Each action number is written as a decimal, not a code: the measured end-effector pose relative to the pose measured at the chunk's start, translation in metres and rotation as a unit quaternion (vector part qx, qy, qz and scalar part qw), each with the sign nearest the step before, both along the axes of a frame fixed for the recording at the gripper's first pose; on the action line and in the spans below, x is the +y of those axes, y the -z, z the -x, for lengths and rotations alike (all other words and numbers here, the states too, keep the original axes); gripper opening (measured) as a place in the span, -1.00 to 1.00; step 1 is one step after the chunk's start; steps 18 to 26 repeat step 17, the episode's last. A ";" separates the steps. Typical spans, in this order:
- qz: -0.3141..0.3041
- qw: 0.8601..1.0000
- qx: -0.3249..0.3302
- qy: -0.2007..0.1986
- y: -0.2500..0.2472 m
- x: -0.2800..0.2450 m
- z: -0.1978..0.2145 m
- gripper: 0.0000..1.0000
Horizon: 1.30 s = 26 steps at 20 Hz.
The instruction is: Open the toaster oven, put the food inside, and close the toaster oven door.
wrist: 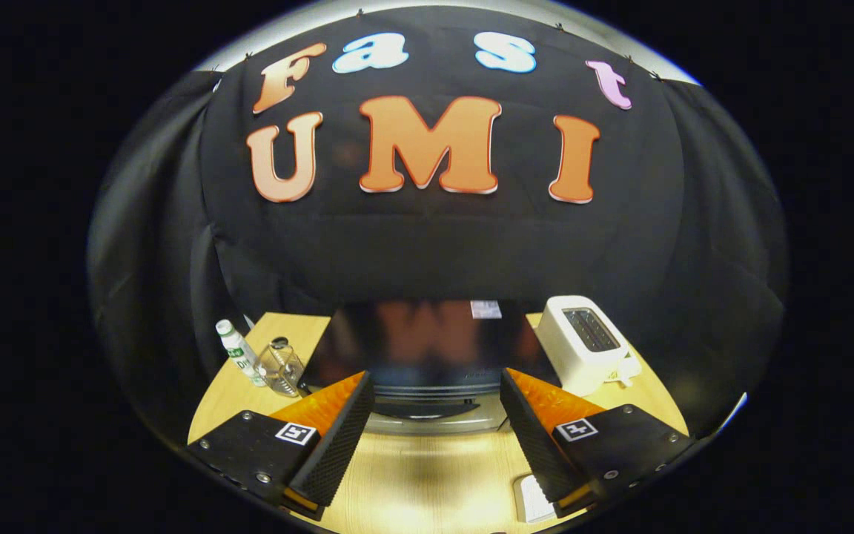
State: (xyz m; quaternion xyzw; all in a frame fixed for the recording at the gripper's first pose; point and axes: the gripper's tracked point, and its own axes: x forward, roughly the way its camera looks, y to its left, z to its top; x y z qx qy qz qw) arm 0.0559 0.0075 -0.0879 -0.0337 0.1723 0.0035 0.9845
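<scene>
The gripper (438,415) is held above the wooden table (427,475) with its fingers spread wide and nothing between them. Just ahead of the fingers sits the oven (427,345), a dark box with a glossy top that mirrors the wall behind it. Its front is seen from above, at a steep angle, so I only catch a curved silvery band (probably the handle) low between the fingers, and the door looks closed, though I wouldn't swear to it.

I can't pick out any food. There's a pale flat thing (534,498) on the table by the right finger, too cut off to name. If the food is in the oven, the glass isn't visible enough to tell.

So this fits either end: door shut with the food waiting somewhere, or door shut with the food already in.

Other stuff: a white toaster (586,343) right of the oven, a bottle (240,354) and a jar (281,365) on its left.
</scene>
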 end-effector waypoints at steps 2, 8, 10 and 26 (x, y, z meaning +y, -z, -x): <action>0.009 1.000 -0.022 -0.002 -0.033 -0.006 0.009 1.00; -0.007 0.994 -0.110 -0.014 -0.128 -0.009 0.039 1.00; 0.000 0.992 -0.127 -0.016 -0.142 -0.013 0.050 1.00; 0.001 0.991 -0.133 -0.015 -0.145 -0.016 0.067 1.00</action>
